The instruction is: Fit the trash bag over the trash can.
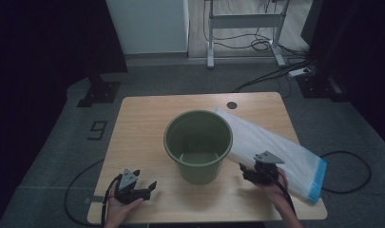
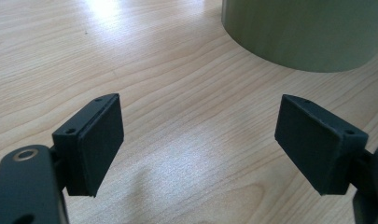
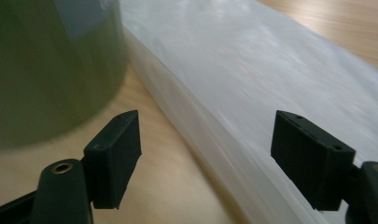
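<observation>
where overhead shows bucket [image 1: 198,142], bag [image 3: 252,84] ripples.

Entering from the bottom edge of the high view at seven and five o'clock: two forearms, each hand wrapped around a gripper. Left hand [image 1: 118,205] resting low, holding the left gripper [image 1: 149,186] with jaws gaping wide, aiming toward two o'clock. Right hand [image 1: 274,186] holding the right gripper [image 1: 247,174], aiming toward ten o'clock, jaws spread wide with nothing pinched between the pads [image 3: 115,156]. Cables trailing back along both wrists.
</observation>
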Available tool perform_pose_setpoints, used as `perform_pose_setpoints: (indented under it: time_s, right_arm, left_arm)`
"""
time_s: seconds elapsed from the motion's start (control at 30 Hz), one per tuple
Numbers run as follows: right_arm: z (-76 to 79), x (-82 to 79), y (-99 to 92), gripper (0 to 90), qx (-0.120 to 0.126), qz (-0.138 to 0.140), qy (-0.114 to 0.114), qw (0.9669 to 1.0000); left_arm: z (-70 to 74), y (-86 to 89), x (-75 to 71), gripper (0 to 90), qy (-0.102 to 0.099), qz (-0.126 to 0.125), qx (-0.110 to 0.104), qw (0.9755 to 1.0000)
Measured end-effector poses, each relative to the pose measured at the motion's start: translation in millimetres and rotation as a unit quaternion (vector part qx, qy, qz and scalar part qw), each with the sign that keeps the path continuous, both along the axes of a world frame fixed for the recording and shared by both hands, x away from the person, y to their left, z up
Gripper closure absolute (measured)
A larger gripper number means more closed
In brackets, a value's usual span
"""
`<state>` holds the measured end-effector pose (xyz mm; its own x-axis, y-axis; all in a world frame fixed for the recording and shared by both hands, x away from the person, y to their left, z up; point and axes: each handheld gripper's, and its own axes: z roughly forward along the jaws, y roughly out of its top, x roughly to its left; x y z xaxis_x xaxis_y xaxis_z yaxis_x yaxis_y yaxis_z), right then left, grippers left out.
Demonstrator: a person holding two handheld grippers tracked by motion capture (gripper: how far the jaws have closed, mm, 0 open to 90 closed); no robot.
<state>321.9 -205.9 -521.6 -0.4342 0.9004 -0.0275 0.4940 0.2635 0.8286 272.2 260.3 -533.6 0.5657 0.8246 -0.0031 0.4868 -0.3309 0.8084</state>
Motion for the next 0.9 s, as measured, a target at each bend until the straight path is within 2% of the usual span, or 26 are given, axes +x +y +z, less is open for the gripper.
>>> perform_pose_setpoints:
  time_s: [0.03, 0.07, 0.2, 0.37, 0.47, 0.5, 0.7, 0.77, 0.8, 0.83, 0.9]
  right_arm:
    - [0.0, 0.0, 0.0, 23.2, 0.000, 0.000, 0.000, 1.0000]
    - [-3.0, 15.3, 13.9, 22.6, -0.015, 0.003, 0.003, 0.9999]
    - [-11.6, 37.0, 28.4, 23.0, -0.034, 0.003, 0.020, 0.9992]
    - [-22.5, 48.7, 32.7, 25.8, -0.049, -0.006, 0.041, 0.9979]
    - [-25.6, 50.0, 33.0, 28.7, -0.051, -0.005, 0.045, 0.9977]
    - [-28.0, 50.8, 32.6, 35.0, -0.056, -0.005, 0.042, 0.9975]
    - [-26.9, 55.7, 26.1, 75.0, -0.031, -0.014, 0.056, 0.9979]
    - [-26.1, 55.8, 23.4, 82.5, -0.028, -0.023, 0.056, 0.9977]
    - [-26.1, 55.8, 23.4, 82.5, -0.028, -0.023, 0.056, 0.9977]
    - [-22.9, 52.9, 16.9, 87.0, 0.002, -0.032, 0.040, 0.9987]
    - [-17.0, 48.6, 9.2, 88.5, 0.038, -0.047, 0.018, 0.9980]
  left_arm:
    - [-0.2, 0.3, 0.2, 15.6, 0.000, 0.000, 0.001, 1.0000]
    - [-0.4, 0.6, 0.4, 15.6, 0.001, 0.000, 0.001, 1.0000]
    - [-1.1, 2.6, 1.5, 15.5, 0.002, 0.000, 0.000, 1.0000]
    - [-2.4, 5.2, 1.9, 15.5, 0.006, 0.001, 0.000, 1.0000]
    - [-2.3, 6.2, 1.7, 15.6, 0.006, 0.004, -0.003, 1.0000]
    - [-2.1, 6.6, 1.7, 15.5, 0.006, 0.004, -0.004, 1.0000]
    - [-2.5, 7.0, 1.4, 15.6, 0.008, 0.006, -0.003, 0.9999]
    - [-2.3, 7.1, 1.1, 15.6, 0.008, 0.007, -0.003, 0.9999]
    - [-2.1, 7.3, 0.8, 15.6, 0.007, 0.008, -0.003, 0.9999]
    - [-1.7, 7.9, 0.3, 15.7, 0.007, 0.010, -0.004, 0.9999]
    - [-1.8, 8.6, 0.1, 15.7, 0.008, 0.012, -0.008, 0.9999]
